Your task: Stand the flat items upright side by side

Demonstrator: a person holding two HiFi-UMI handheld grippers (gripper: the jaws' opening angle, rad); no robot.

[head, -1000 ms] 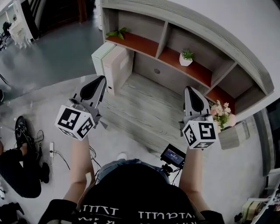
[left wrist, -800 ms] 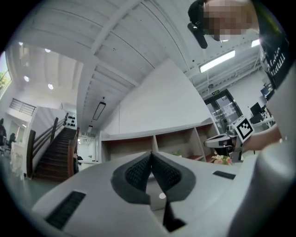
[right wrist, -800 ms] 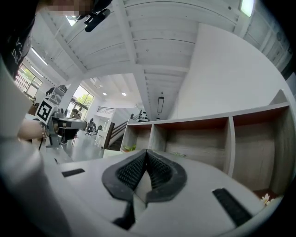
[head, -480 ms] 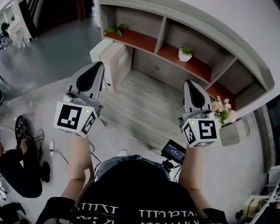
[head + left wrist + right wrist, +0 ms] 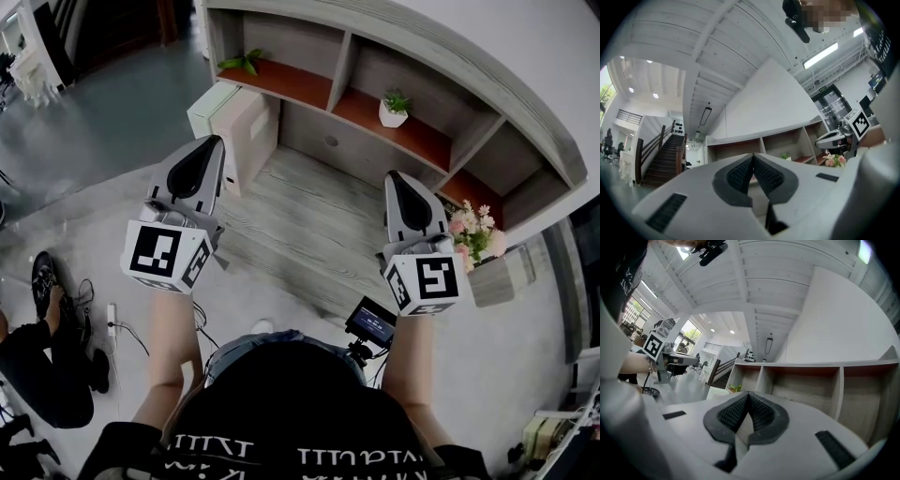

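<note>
hovering above the bench [image 5: 319, 234], left claw [image 5: 210, 146] and right claw [image 5: 400, 180] are both closed on nothing. two boxes [image 5: 236, 127] stand upright, touching, at the bench's left end. standing step looks complete; next move: only check they stay up.

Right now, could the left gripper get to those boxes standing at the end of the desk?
Probably yes: the left gripper hangs close to the upright boxes with nothing between, though its shut jaws would need opening.
</note>
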